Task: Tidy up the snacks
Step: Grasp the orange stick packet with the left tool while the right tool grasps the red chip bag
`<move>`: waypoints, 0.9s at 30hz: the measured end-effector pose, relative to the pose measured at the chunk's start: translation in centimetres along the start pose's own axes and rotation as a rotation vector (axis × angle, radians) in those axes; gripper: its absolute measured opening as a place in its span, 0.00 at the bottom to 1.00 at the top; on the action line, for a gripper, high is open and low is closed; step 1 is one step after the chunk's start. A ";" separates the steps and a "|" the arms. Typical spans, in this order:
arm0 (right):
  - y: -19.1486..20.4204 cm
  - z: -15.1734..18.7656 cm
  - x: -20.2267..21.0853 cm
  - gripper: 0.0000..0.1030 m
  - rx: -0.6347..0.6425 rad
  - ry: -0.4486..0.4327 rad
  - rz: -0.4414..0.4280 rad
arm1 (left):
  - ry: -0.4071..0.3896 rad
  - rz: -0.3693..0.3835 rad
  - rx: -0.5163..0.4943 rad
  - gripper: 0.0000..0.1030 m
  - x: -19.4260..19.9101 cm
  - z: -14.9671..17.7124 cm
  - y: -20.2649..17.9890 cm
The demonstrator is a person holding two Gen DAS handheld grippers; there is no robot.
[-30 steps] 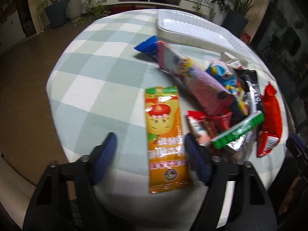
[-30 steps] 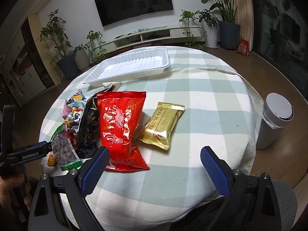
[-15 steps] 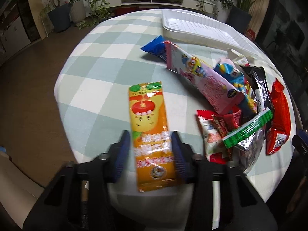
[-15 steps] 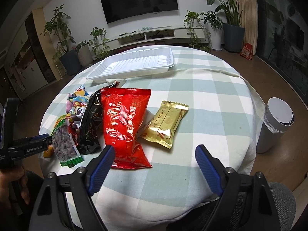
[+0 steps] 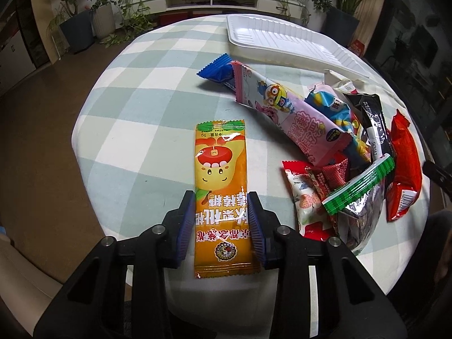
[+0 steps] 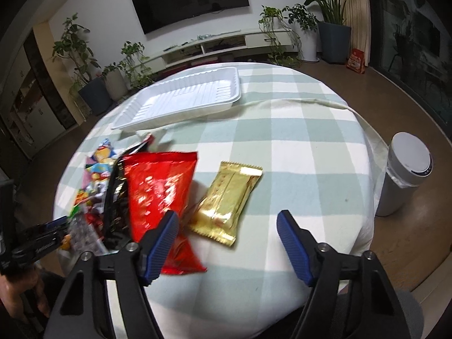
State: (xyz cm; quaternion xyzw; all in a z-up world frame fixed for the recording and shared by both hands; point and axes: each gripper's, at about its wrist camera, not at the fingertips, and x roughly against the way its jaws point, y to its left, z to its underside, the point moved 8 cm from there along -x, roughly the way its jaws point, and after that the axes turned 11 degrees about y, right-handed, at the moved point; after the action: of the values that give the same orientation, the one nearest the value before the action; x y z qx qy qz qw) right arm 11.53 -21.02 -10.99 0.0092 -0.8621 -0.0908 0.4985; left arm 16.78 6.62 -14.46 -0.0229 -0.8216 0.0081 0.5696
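Observation:
My left gripper [image 5: 221, 212] is shut on the near end of a long orange candy packet [image 5: 221, 180] that lies on the checked tablecloth. A pile of snacks lies to its right: a pink cartoon packet [image 5: 293, 113], a blue packet [image 5: 217, 70], a green-edged nut bag [image 5: 358, 192] and a red bag [image 5: 404, 169]. My right gripper [image 6: 227, 234] is open above the table's near edge, with a gold packet [image 6: 228, 197] and the red bag [image 6: 158, 192] just ahead of its fingers. An empty white tray [image 6: 183, 99] sits at the far side.
The round table [image 6: 310, 147] drops off on all sides. A white bin [image 6: 406, 175] stands on the floor to the right. Potted plants and a TV shelf line the far wall. The left gripper's handle [image 6: 34, 243] shows at the right view's left edge.
My left gripper has moved forward and closed from wide open onto the orange packet. My right gripper has moved closer to the gold and red packets and stays open.

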 end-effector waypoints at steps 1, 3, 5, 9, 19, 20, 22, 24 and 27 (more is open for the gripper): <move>0.0 -0.2 -0.4 0.67 -0.004 0.016 -0.008 | -0.002 0.001 -0.004 0.33 0.0 0.0 0.0; 0.0 -0.5 -1.1 0.62 -0.012 0.046 -0.019 | -0.006 0.001 -0.011 0.33 -0.1 0.0 0.0; 0.1 -0.6 -0.8 0.55 -0.032 0.050 -0.051 | -0.012 0.004 -0.016 0.33 -0.1 0.0 0.0; 2.4 -0.9 1.2 0.56 0.026 -0.012 -0.086 | -0.019 0.006 -0.017 0.33 -0.1 -0.1 -0.1; 6.4 0.6 -2.1 0.71 0.123 0.078 -0.052 | -0.030 0.008 -0.029 0.33 0.0 0.1 -0.2; 6.4 0.6 -2.3 0.65 0.130 0.081 -0.049 | -0.031 0.008 -0.030 0.33 0.0 0.1 -0.3; 6.2 0.7 -2.3 0.56 0.139 0.081 -0.056 | -0.034 0.015 -0.028 0.31 0.1 0.1 -0.2; 6.2 0.6 -2.2 0.46 0.140 0.081 -0.076 | -0.039 0.027 -0.027 0.28 0.3 0.1 -0.3; 6.2 0.6 -2.0 0.37 0.147 0.070 -0.094 | -0.040 0.031 -0.032 0.26 0.3 0.1 -0.4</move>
State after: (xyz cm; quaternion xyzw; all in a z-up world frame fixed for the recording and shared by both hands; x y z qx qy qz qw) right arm 12.48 -14.65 -11.99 0.0893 -0.8470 -0.0501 0.5216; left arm 16.61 6.24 -14.16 -0.0448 -0.8324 0.0041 0.5523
